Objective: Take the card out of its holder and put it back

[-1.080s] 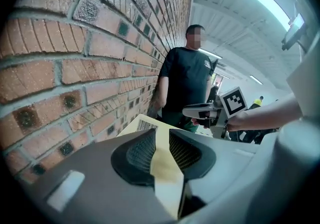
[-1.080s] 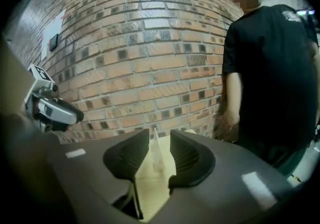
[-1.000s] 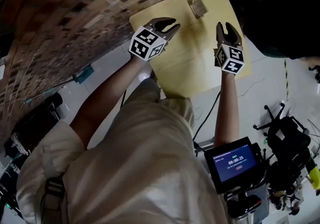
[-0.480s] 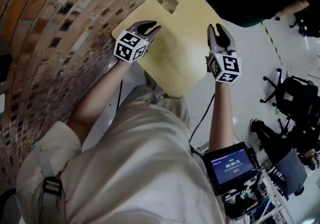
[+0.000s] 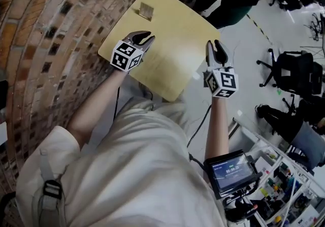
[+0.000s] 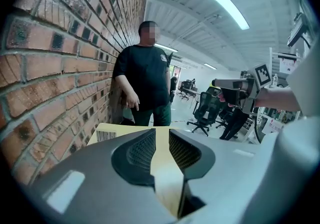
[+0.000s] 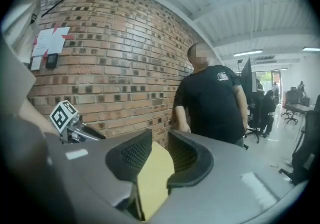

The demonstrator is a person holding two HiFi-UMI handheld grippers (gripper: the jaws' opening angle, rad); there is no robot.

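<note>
Only the head view shows the card holder (image 5: 147, 10), at the far corner of the yellow table (image 5: 172, 63) beside the brick wall (image 5: 56, 33), well apart from both outstretched forearms. The gripper views settle the jaws: the left gripper (image 5: 148, 36) is spread and empty. The right gripper (image 5: 214, 44), whose jaws have just been narrowing, stands apart with nothing between.

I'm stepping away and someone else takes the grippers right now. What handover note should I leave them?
Left gripper: fingers apart, empty, over the table.
Right gripper: fingers have just been closing partway, nothing between them. It is open, near the table's right edge.
Card holder: far corner by the brick wall, neither gripper touching it. The card seems to be inside, but it is too small to be sure.
Done: nothing visible.
Left: reach the holder, pull the card out, put it back.
</note>
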